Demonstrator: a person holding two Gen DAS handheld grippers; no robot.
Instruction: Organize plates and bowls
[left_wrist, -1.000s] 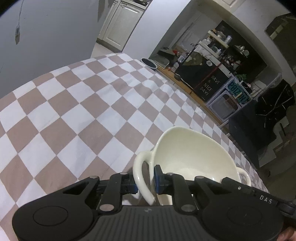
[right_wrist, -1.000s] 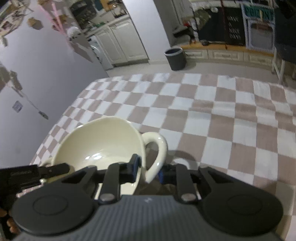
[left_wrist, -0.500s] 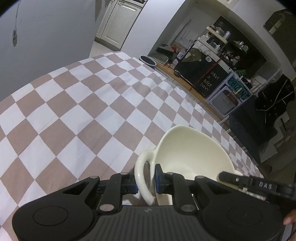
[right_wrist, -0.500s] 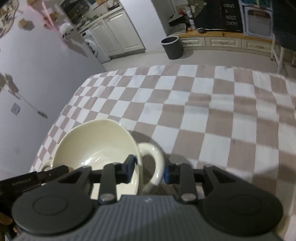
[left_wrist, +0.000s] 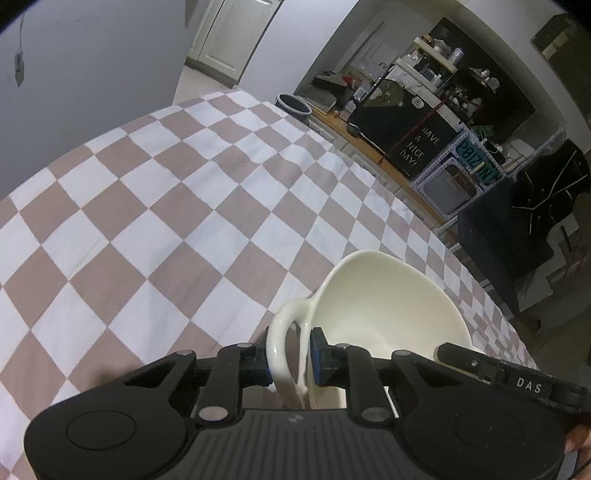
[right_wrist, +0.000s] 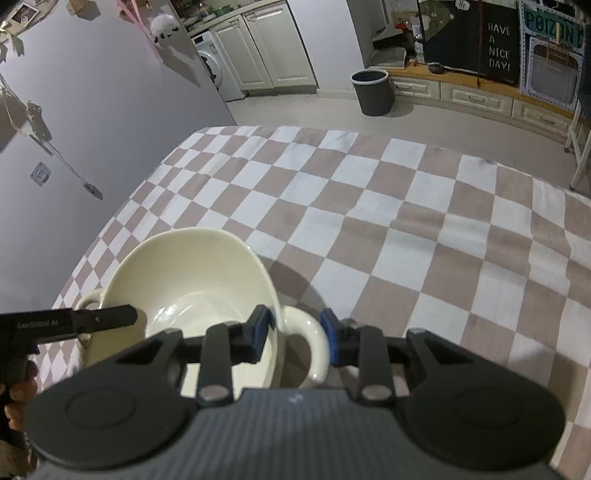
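Observation:
A cream two-handled bowl (left_wrist: 384, 314) sits on the checkered tablecloth (left_wrist: 155, 221). My left gripper (left_wrist: 290, 363) is shut on the bowl's left handle (left_wrist: 284, 343). In the right wrist view the same bowl (right_wrist: 188, 291) lies at lower left. My right gripper (right_wrist: 295, 336) is open, its fingers either side of the bowl's right handle (right_wrist: 314, 343) with a gap on the left. The left gripper's finger (right_wrist: 99, 317) shows at the far side of the bowl.
The brown and white checkered cloth (right_wrist: 406, 221) covers the table up to a grey wall (right_wrist: 92, 129) on the left. A dark bin (right_wrist: 373, 92), white cabinets and a black "Have a nice day" sign (right_wrist: 498, 48) stand beyond the far edge.
My right gripper has opened off the bowl's right handle and pulled up and back a little. My left gripper stays shut on the left handle. The bowl has settled on the cloth.

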